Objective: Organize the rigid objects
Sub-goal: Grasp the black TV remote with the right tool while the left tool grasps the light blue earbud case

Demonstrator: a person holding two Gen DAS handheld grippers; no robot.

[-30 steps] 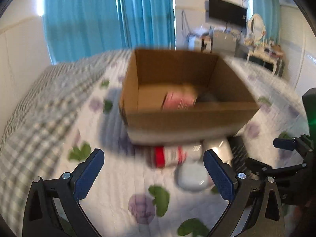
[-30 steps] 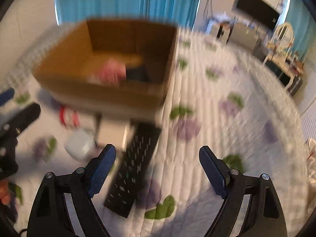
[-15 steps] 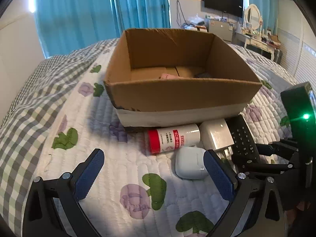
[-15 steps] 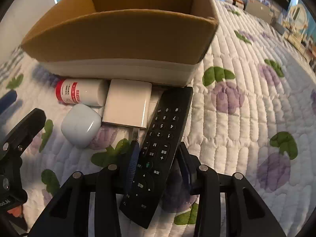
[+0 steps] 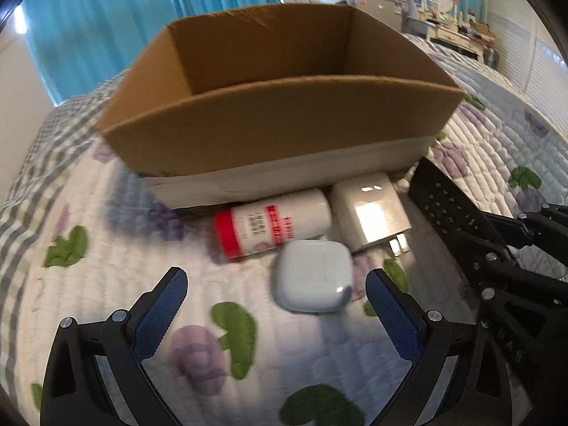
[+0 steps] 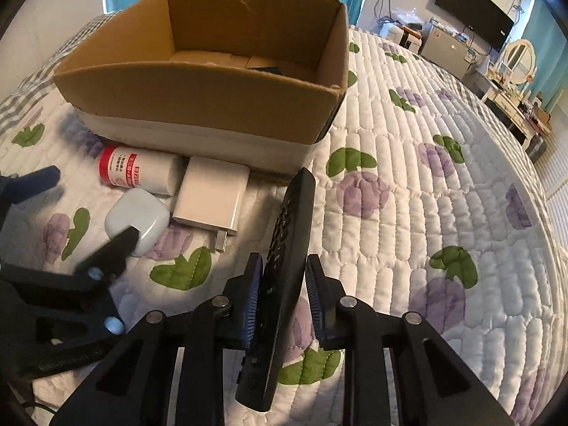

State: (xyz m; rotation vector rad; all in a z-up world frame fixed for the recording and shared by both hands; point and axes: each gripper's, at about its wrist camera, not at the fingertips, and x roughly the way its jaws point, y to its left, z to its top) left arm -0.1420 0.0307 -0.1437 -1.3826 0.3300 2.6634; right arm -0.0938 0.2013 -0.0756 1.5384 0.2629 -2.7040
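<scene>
Black remote (image 6: 284, 266) tilted, clamped in right claw (image 6: 284, 284); left claw (image 5: 273, 301) wide apart, holding nothing.

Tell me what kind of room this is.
Most likely a bedroom. The box sits on a quilted floral bedspread; a wall TV and a dressing table with an oval mirror stand behind, with blue curtains at the window.

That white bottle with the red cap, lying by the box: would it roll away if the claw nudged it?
Probably. The white bottle is round and lies on its side, so a sideways push should roll it. The cardboard box right behind it would likely stop it. The soft quilt may also slow it.
</scene>
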